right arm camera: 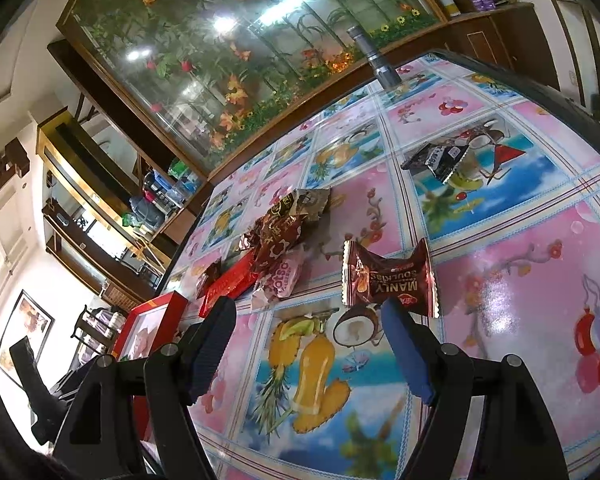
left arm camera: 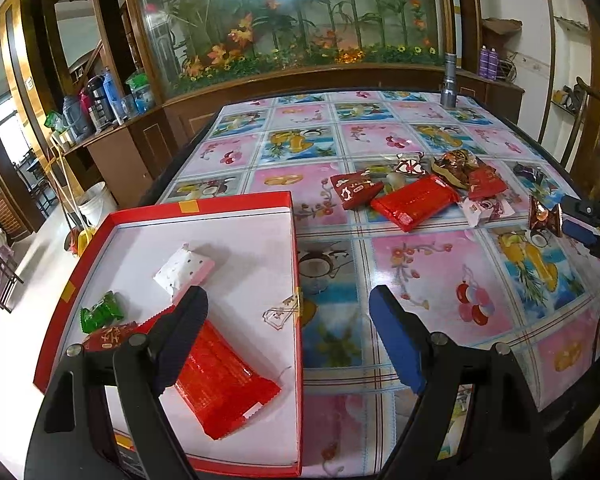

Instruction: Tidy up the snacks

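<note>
Both tools spread wide over a desk strewn with snacks, nothing gripped.

Left wrist view: the left tool (left arm camera: 288, 308) stands apart at lower centre, straddling the right wall of the red box (left arm camera: 204, 200); inside lie a red packet (left arm camera: 224, 384), a white sachet (left arm camera: 182, 270) and a green candy (left arm camera: 102, 312). A snack pile (left arm camera: 420, 188) sits on the desk (left arm camera: 420, 264) at centre right.
Right wrist view: the right tool (right arm camera: 308, 316) stands apart at bottom centre, its blue finger just beside a brown wrapped cake (right arm camera: 388, 276); a dark packet (right arm camera: 436, 160) lies at upper right.
</note>
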The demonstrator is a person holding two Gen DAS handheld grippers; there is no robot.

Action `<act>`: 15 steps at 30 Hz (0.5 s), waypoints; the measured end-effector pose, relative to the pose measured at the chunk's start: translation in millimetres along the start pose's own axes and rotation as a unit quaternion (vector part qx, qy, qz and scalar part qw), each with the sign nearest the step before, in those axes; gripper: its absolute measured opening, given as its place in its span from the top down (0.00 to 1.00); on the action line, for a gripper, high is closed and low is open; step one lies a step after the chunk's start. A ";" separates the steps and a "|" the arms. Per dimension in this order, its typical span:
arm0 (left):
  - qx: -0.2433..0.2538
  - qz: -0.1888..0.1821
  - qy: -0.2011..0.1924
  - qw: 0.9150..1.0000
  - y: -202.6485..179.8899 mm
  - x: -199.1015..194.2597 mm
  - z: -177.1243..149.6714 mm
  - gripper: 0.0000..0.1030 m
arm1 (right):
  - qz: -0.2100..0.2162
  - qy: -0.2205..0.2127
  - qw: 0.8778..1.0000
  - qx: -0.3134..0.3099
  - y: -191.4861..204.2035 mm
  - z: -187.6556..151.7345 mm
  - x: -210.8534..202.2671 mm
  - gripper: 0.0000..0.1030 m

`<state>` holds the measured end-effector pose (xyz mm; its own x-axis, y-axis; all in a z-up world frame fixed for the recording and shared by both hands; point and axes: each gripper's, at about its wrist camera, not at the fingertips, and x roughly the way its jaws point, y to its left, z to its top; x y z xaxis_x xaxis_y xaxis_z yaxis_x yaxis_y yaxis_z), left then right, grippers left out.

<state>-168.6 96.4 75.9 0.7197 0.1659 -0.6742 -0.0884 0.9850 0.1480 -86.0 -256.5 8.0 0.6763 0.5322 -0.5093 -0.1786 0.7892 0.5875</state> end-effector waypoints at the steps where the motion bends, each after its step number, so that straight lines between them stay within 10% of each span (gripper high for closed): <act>1: 0.000 0.000 0.000 1.000 0.3 0.1 0.1 0.19 | 0.000 0.000 1.000 0.000 0.2 -0.3 0.2 0.25; 15: -0.001 0.003 0.001 1.000 2.2 0.6 0.1 0.19 | -0.002 0.002 1.000 0.001 2.3 -0.6 0.4 0.24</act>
<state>-168.4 98.7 75.9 0.7183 0.1713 -0.6743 -0.0937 0.9842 0.1502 -86.6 -254.3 8.8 0.6743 0.5305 -0.5136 -0.1753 0.7907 0.5866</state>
